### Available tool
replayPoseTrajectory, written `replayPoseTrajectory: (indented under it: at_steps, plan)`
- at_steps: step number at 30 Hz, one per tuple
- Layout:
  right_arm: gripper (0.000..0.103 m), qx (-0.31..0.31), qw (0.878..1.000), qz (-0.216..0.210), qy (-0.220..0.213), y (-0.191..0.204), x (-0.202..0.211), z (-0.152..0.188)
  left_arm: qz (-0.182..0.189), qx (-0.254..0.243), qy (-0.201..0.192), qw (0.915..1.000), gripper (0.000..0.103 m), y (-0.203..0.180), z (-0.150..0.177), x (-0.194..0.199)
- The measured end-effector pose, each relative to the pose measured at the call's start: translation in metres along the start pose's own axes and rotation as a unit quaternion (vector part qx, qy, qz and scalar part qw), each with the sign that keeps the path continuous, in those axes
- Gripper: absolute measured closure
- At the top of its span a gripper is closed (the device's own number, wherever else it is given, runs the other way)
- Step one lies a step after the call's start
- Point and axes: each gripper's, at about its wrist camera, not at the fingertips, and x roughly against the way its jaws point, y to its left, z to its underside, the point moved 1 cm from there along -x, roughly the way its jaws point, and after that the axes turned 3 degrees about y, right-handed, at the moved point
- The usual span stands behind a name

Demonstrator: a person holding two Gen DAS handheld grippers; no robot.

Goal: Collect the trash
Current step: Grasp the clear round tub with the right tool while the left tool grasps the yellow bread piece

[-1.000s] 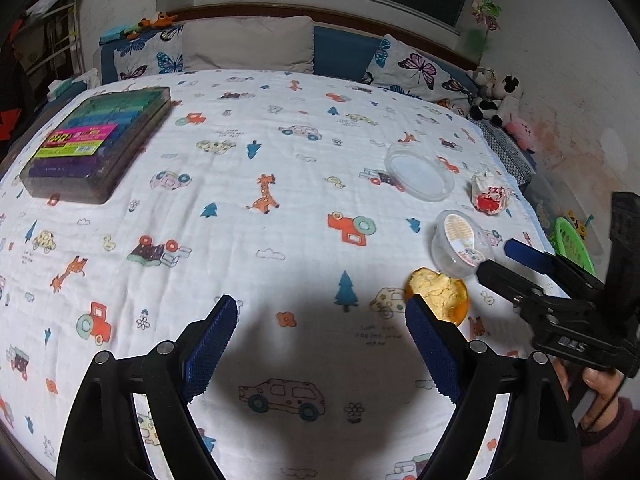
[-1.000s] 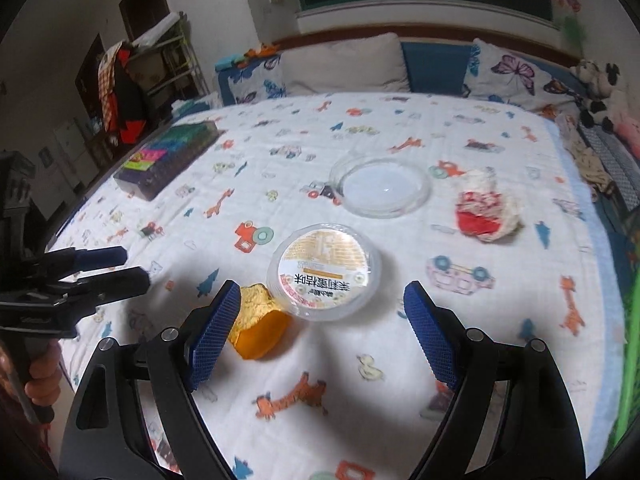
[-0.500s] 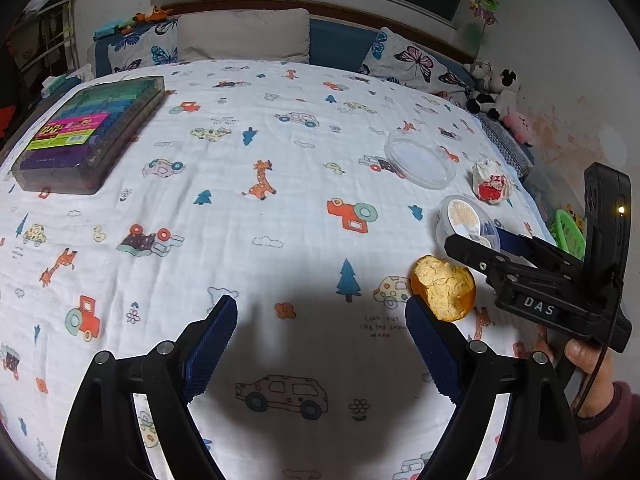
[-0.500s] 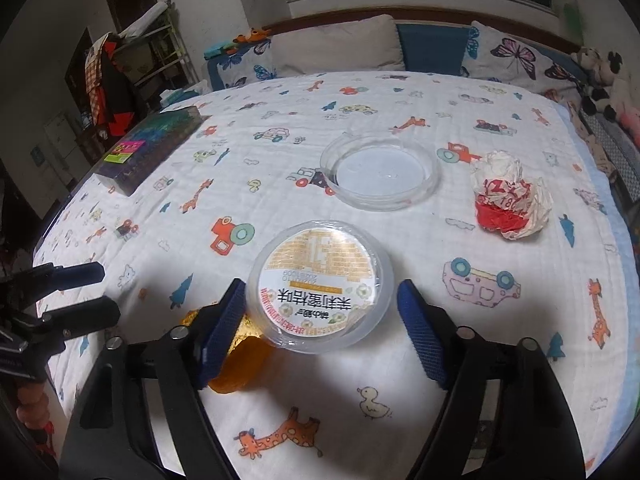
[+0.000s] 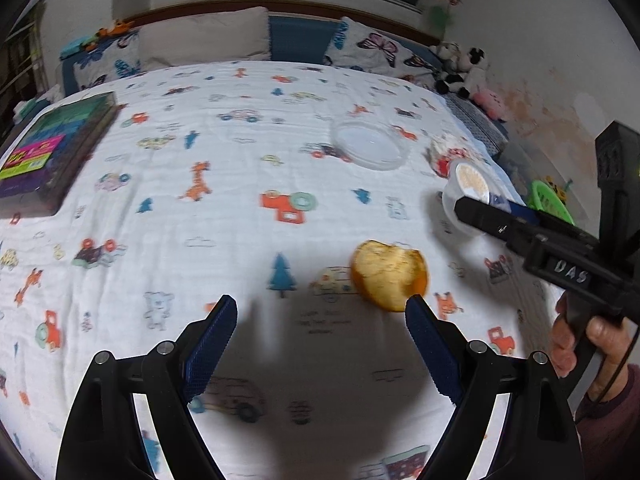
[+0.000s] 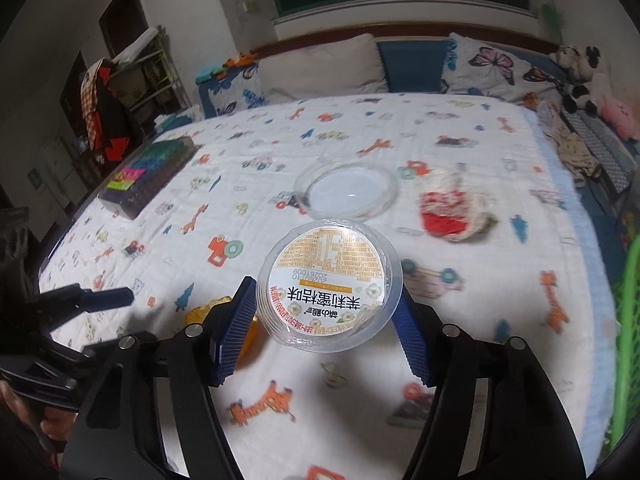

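My right gripper [image 6: 326, 326] is shut on a clear plastic cup [image 6: 329, 284] with a gold printed lid and holds it off the bed; the cup also shows in the left wrist view [image 5: 468, 192]. An orange peel [image 5: 390, 274] lies on the patterned sheet just ahead of my left gripper [image 5: 320, 340], which is open and empty; the peel shows behind the left finger in the right wrist view [image 6: 208, 310]. A clear round lid [image 6: 347, 190] and a crumpled red-and-white wrapper [image 6: 450, 210] lie farther up the bed.
A flat box of coloured items [image 5: 48, 156] lies at the bed's left side. Pillows [image 5: 208, 40] and plush toys [image 5: 460, 68] line the head of the bed. A green basket [image 6: 628, 320] stands off the right edge.
My right gripper closed on the plastic cup and lifted it off the sheet. My left gripper moved toward the orange peel and stayed open.
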Motion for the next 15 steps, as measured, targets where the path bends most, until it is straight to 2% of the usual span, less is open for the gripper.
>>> replayPoseTrajectory:
  at_steps: [8, 15]
  plan:
    - [0.037, -0.021, 0.999, 0.013, -0.022, -0.018, 0.030, 0.009, 0.009, -0.029, 0.011, 0.9995, 0.020, -0.022, -0.005, -0.019]
    - [0.037, -0.041, 0.998, 0.023, -0.031, -0.031, 0.047, 0.019, 0.016, -0.029, 0.020, 0.9993, 0.022, -0.028, -0.009, -0.034]
